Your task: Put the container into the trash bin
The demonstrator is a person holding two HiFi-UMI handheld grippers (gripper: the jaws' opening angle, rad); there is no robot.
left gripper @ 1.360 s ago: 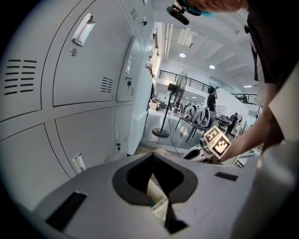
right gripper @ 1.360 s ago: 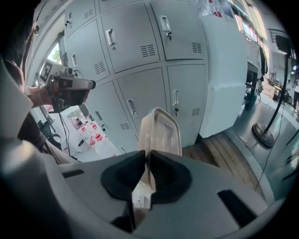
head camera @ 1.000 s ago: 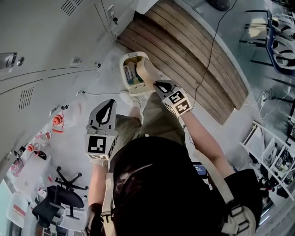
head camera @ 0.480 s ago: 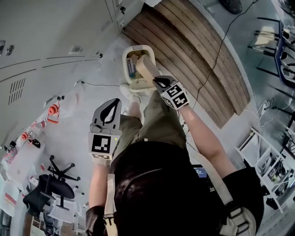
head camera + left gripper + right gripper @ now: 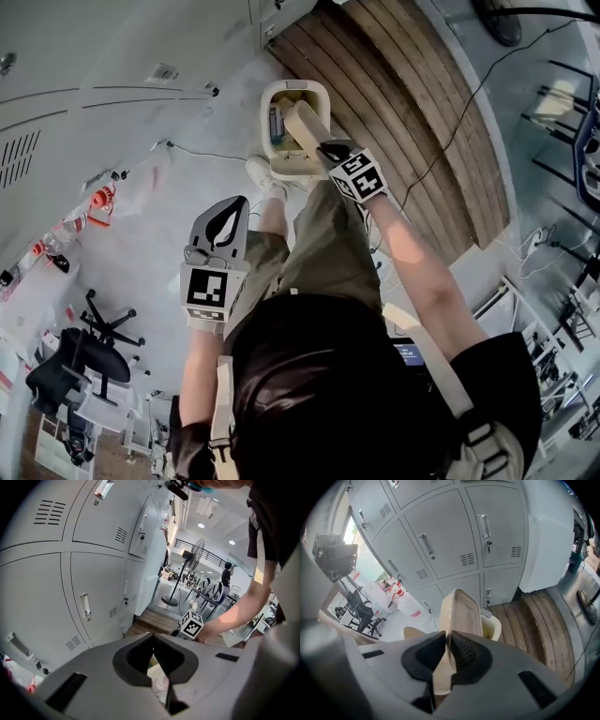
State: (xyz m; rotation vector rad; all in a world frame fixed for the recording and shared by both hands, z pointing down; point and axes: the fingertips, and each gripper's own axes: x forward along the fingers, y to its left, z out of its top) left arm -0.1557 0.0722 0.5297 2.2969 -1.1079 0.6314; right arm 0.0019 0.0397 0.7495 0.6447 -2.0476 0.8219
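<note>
Right gripper point(image 5: 449, 638) clamps the beige container point(image 5: 462, 611) by its edge — trash bin point(image 5: 493, 627) just beyond its tips — while the left gripper point(image 5: 153, 637) hangs closed, empty.

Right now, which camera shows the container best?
The right gripper view: the container stands large, edge clamped between the jaws. The head view shows it small, above the bin. The left gripper view gives no clear sight.

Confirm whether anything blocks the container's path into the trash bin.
Nothing visible does. The right gripper is shut on the beige container and holds it tilted, right above the open trash bin. No lid shows over the bin's mouth. Some rubbish lies inside, but it sits below the rim.
</note>
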